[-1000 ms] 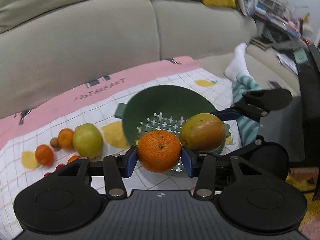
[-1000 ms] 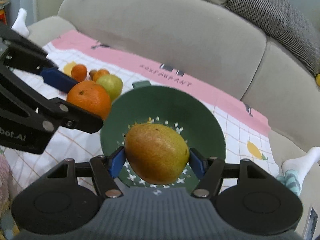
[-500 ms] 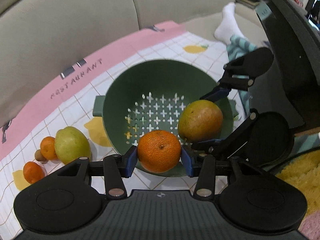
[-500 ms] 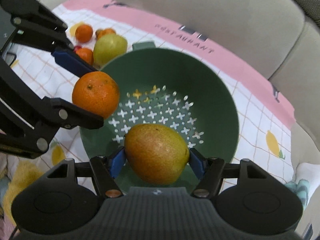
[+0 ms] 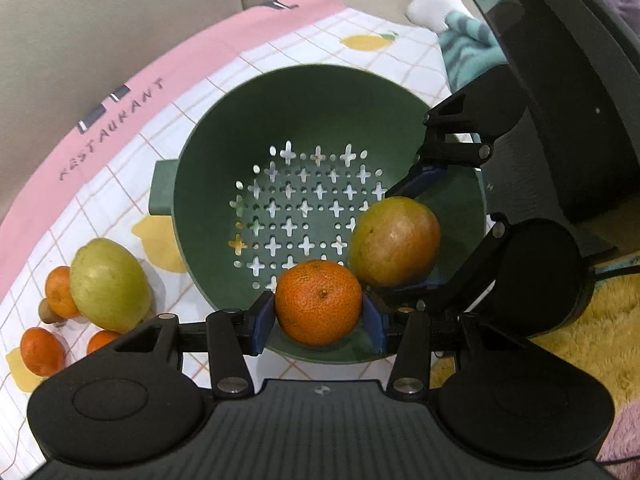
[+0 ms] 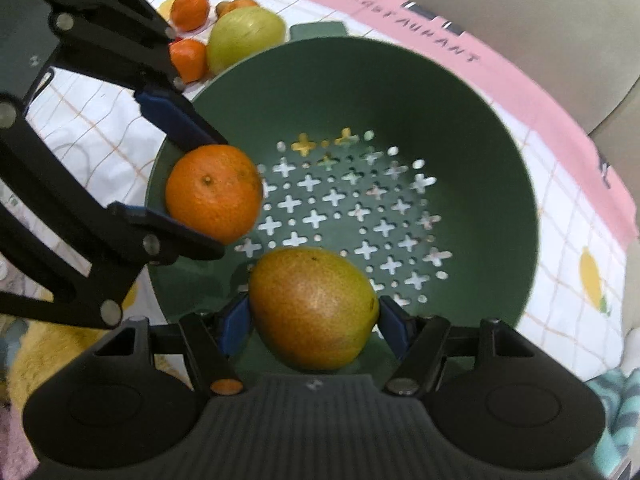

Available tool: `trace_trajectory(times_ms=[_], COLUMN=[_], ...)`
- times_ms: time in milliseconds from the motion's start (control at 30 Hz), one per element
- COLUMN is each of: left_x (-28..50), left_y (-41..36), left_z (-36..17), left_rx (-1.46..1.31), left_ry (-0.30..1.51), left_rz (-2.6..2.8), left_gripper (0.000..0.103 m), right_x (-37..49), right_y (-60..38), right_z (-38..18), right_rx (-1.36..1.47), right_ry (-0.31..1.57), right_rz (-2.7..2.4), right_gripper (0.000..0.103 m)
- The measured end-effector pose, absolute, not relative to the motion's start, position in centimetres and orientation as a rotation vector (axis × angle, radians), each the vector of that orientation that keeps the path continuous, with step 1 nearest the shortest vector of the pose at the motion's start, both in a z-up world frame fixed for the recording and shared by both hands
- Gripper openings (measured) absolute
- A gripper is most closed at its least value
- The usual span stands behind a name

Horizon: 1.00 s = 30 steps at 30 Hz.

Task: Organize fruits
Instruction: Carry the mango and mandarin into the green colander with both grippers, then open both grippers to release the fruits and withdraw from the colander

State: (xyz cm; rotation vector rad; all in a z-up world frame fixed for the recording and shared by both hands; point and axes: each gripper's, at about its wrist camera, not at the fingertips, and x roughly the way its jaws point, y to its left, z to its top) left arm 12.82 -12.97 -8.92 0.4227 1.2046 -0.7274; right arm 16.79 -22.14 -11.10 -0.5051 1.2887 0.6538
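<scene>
My left gripper is shut on an orange, held over the near rim of the green colander. Beside it, the right gripper is shut on a yellow-red mango, also above the colander. In the right wrist view the orange and the left gripper hang at the colander's left side. In the left wrist view the mango sits right of the orange. The colander's perforated bottom holds no fruit.
Left of the colander on the checked cloth lie a green-yellow fruit, several small oranges and a small brown fruit. A beige sofa back rises behind. A foot in a white sock rests far right. A yellow fluffy rug lies near right.
Both grippers have tilted downward and sunk toward the colander with their fruits still held. The colander now fills the views from above.
</scene>
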Motion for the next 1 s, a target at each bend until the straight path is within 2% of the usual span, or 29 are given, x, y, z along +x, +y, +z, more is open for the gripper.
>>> trace_trajectory(times_ms=[233,800,1000], left_x=[13.3,13.4,13.1], left_y=[-14.0,-13.9,-14.2], left_z=[-10.4,-9.4,-8.2], left_rx=[0.481,0.474,0.476], left_ry=[1.239,1.233,1.213], left_rz=[-0.710,-0.679,-0.659], left_gripper=[0.054,0.058,0.066], right_x=[17.0,16.4,15.0], right_y=[-21.7,-24.9,-24.8], right_z=[-12.3,-12.6,-11.8], right_rx=[-0.547,-0.503,-0.566], right_ry=[1.340,1.344,1.288], right_rz=[0.670,0.606,0.588], right_gripper=[0.066,0.066,0.072])
